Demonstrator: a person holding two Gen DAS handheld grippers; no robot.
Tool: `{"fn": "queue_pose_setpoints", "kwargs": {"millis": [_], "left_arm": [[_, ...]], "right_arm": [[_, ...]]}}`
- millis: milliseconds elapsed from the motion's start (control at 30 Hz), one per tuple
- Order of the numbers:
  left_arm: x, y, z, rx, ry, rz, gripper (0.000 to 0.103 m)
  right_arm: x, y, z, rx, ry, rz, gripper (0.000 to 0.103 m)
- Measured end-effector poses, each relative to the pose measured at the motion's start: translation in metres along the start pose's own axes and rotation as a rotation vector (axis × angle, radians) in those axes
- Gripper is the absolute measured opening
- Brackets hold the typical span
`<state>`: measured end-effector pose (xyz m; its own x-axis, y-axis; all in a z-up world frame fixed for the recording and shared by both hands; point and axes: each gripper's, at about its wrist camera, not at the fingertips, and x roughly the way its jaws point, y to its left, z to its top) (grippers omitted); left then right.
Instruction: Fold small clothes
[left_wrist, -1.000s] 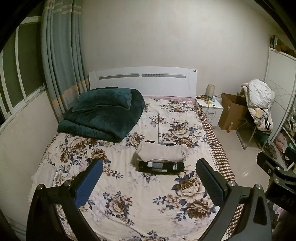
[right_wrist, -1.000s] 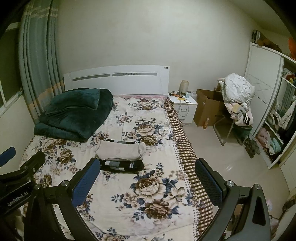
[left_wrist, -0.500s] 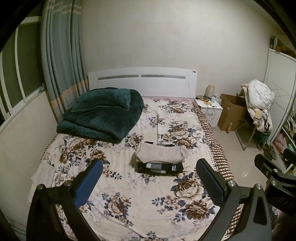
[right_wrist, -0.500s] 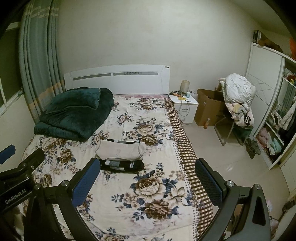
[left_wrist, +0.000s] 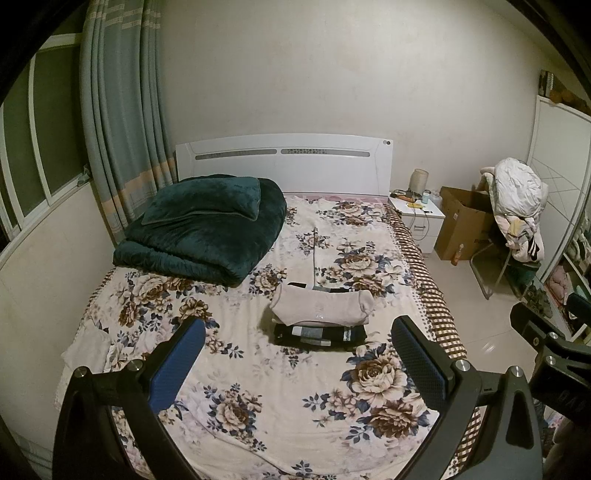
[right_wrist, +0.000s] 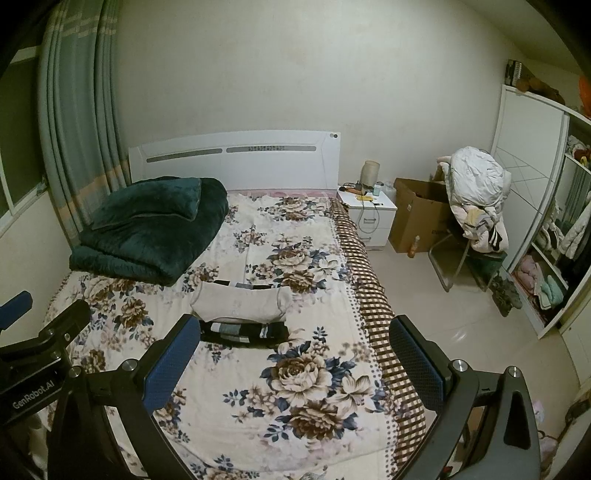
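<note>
Change: both views sit a little further back from the bed (left_wrist: 258, 406) than a second ago; the clothes have not moved.
Meaning: the folding looks finished and the person is likely stepping away.
Left gripper (left_wrist: 297, 363): spread wide, holding nothing.
Right gripper (right_wrist: 295, 363): spread wide, holding nothing.
Clothes: a pale folded garment (left_wrist: 319, 308) lies against a dark folded pile (left_wrist: 319, 334), mid-bed, nearer the right edge.
Hidden: the bed's near edge, behind the grippers; the dark strip behind the pale garment cannot be identified.

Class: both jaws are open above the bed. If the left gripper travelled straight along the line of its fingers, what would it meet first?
Probably the folded beige garment on the dark striped one. The left gripper holds nothing; exact depth is unclear.
</note>
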<state>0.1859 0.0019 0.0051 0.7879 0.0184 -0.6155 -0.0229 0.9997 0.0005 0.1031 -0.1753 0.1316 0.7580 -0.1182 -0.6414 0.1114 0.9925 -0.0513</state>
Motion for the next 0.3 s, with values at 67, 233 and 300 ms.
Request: {"fn": "queue_pose_setpoints", "kwargs": {"millis": [67, 233, 300], "left_arm": [[0.0, 0.0, 0.0001, 0.0, -0.001, 0.001, 0.103], [0.0002, 0.0007, 0.0007, -0.001, -0.003, 0.0, 0.103], [0.0, -0.0005, 0.0047, -0.006, -0.004, -0.001, 0.103]], "right_arm": [[0.0003, 0.0009, 0.0021, -0.003, -0.001, 0.002, 0.103], [0.0002, 0.0025, 0.0053, -0.003, -0.002, 0.003, 0.103], [-0.0001, 0.002, 0.0042, -0.003, -0.002, 0.003, 0.103]]}}
